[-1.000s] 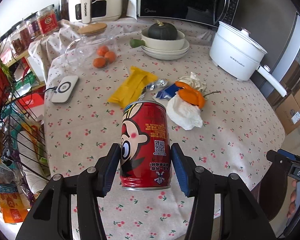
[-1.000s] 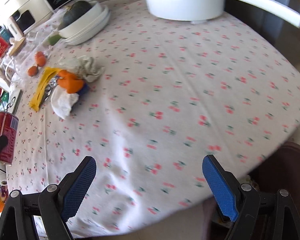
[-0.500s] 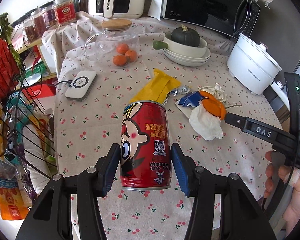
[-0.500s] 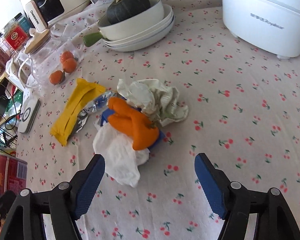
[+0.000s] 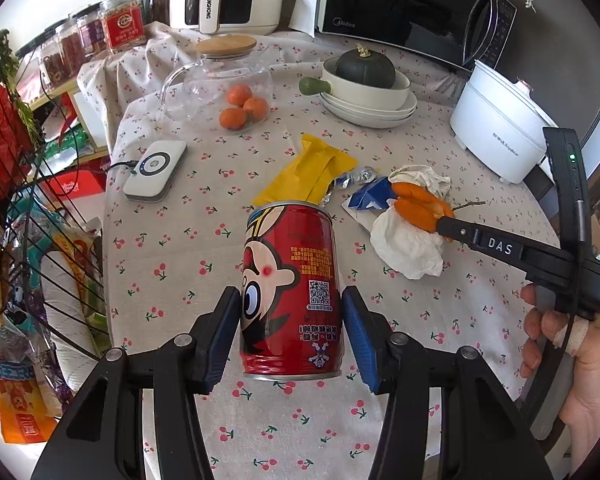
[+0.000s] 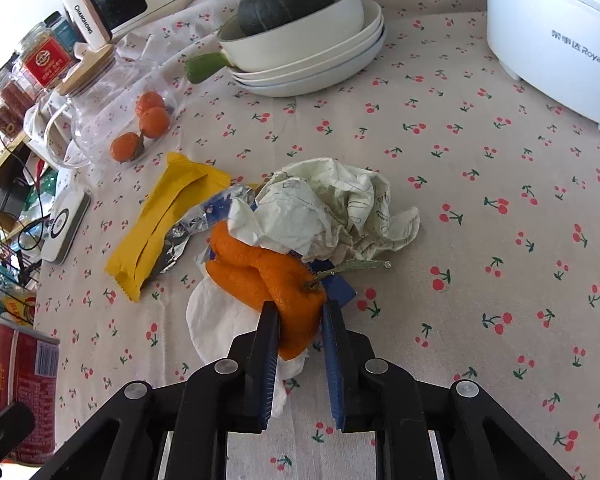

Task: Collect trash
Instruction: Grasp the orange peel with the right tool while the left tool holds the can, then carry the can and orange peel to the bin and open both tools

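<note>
Two claws busy: left claw point(image 5: 290, 334) clamps red can point(image 5: 290, 292); right claw point(image 6: 300, 334) seemingly pinching orange peel point(image 6: 266, 276).

The right gripper point(image 6: 300, 320) has its two fingers closed on the near end of the orange peel point(image 6: 268, 276). Against the peel's far side lies crumpled paper point(image 6: 332, 208), a white tissue point(image 6: 220, 320) lies under it, and a yellow wrapper point(image 6: 164, 220) sits to its left on the cherry-print tablecloth point(image 6: 480, 280).
</note>
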`<action>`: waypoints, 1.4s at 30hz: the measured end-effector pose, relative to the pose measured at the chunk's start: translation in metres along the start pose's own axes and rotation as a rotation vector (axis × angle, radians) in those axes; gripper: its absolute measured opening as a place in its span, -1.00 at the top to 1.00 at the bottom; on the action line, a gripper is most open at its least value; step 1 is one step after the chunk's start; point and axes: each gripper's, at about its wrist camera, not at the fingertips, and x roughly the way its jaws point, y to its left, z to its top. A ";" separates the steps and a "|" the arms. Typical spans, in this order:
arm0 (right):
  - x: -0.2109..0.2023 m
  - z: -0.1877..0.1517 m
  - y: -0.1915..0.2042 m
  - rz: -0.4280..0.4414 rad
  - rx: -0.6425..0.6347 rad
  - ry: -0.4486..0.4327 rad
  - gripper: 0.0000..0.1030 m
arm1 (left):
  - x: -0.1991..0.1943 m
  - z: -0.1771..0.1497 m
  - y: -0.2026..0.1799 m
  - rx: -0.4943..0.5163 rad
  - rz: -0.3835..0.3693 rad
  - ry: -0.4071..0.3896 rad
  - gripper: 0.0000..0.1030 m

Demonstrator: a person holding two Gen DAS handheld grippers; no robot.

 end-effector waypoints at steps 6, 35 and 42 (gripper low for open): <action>-0.042 -0.016 -0.005 0.018 -0.033 -0.037 0.71 | -0.009 -0.004 -0.007 0.018 -0.019 -0.012 -0.06; -0.217 -0.154 -0.134 -0.178 0.039 -0.086 0.74 | -0.042 -0.060 -0.149 0.255 -0.216 0.012 -0.06; -0.239 -0.179 -0.169 -0.259 0.038 -0.083 0.75 | -0.035 -0.087 -0.220 0.381 -0.288 0.051 -0.06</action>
